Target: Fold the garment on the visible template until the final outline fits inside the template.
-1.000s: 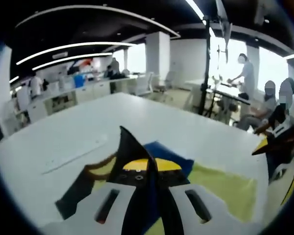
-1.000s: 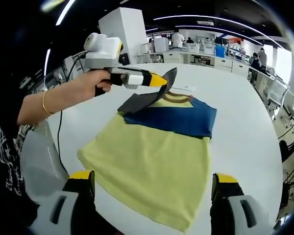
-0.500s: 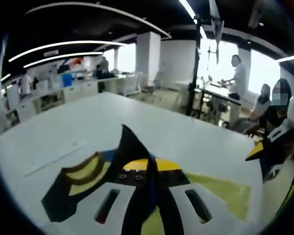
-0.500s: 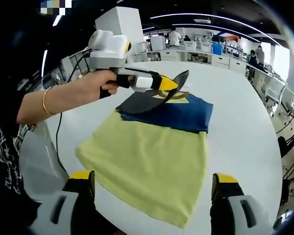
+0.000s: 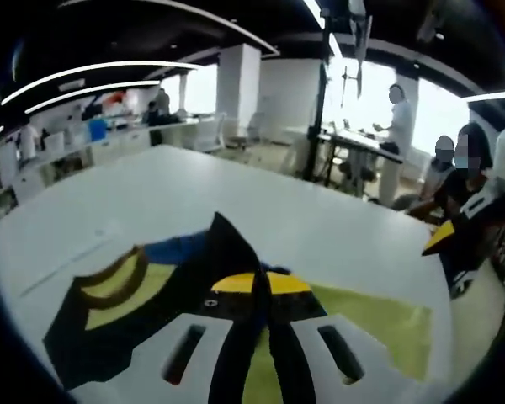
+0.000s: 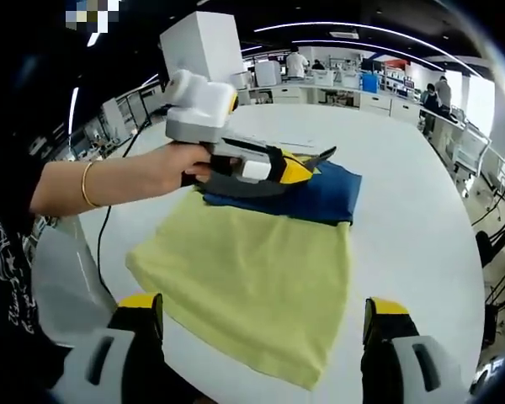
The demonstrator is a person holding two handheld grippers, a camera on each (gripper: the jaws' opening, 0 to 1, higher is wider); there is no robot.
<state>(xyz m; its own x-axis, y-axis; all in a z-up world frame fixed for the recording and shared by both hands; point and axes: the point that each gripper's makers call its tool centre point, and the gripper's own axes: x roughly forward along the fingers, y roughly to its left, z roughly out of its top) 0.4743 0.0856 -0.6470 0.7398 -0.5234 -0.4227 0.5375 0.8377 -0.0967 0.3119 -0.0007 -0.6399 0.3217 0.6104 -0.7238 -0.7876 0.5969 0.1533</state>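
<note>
Looks like early days: the left hand-held gripper (image 6: 307,164) pinches the black sleeve (image 5: 223,252) over the yellow-and-blue t-shirt (image 6: 261,269) mid-bench (image 6: 412,219), at 12 o'clock from the right hand-held gripper (image 6: 257,337), which hangs spread wide, most folds left.

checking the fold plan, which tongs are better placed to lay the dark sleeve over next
Left. The left tongs are already shut on the dark sleeve of the yellow and blue shirt; the right tongs hang open beyond its hem.
</note>
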